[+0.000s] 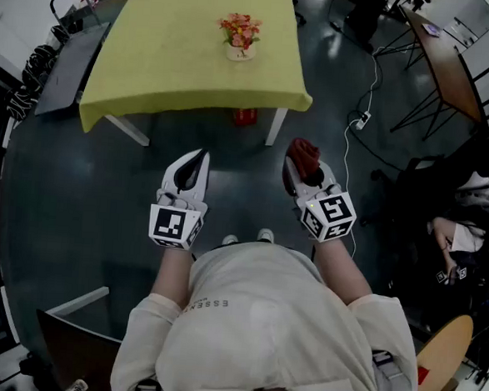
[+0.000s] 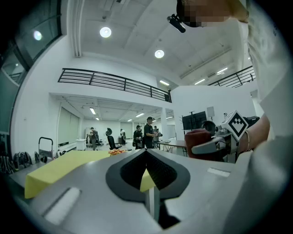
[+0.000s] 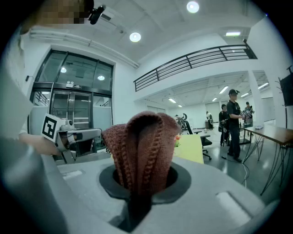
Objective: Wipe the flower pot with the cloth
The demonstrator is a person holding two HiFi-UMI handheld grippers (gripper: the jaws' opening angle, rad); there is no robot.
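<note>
A small white flower pot (image 1: pixel 240 51) with orange and pink flowers stands on a table under a yellow cloth cover (image 1: pixel 170 60), well ahead of both grippers. My right gripper (image 1: pixel 296 167) is shut on a folded dark red knitted cloth (image 1: pixel 303 155), which fills the middle of the right gripper view as the cloth (image 3: pixel 143 155) bulging up between the jaws. My left gripper (image 1: pixel 198 164) is shut with nothing in it; the left gripper (image 2: pixel 147 157) points level toward the table, whose flowers (image 2: pixel 116 151) show far off. Both grippers hang over the floor, short of the table.
A red object (image 1: pixel 245 116) lies on the floor under the table's near edge. A white cable and power strip (image 1: pixel 362 119) run along the floor at right. Desks and chairs (image 1: pixel 442 62) stand at right, a seated person (image 1: pixel 463 239) at far right, several people (image 2: pixel 146 132) stand beyond.
</note>
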